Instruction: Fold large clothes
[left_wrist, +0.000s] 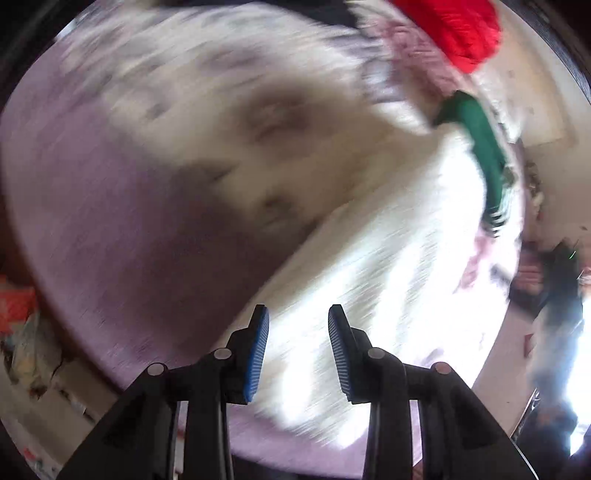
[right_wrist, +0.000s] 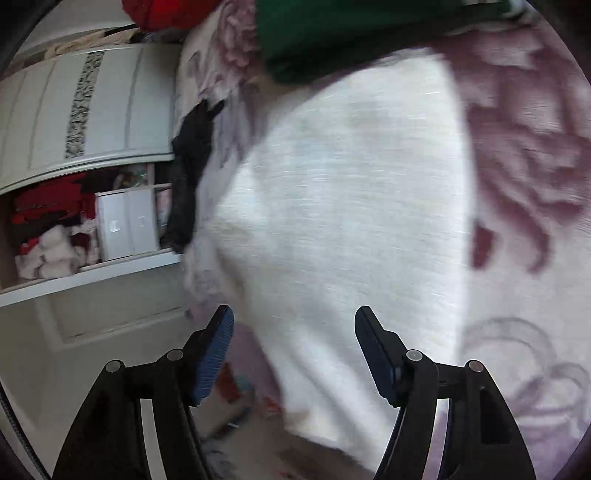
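Note:
A large white garment (left_wrist: 369, 277) lies spread on a pale pink flowered bedspread (left_wrist: 92, 184); the left wrist view is heavily blurred. My left gripper (left_wrist: 297, 310) hovers above the garment's near part, its blue pads apart with nothing between them. In the right wrist view the same white garment (right_wrist: 351, 203) fills the middle, lying flat on the bedspread (right_wrist: 535, 147) with a straight right-hand edge. Over its near left edge my right gripper (right_wrist: 294, 310) stands wide open, holding nothing.
A green garment (right_wrist: 351, 33) and a red one (right_wrist: 162, 14) lie at the far end of the bed. A black cloth (right_wrist: 188, 166) hangs over the bed's left side. Beyond it stands a white wardrobe (right_wrist: 92, 107) with clothes on an open shelf (right_wrist: 55, 229).

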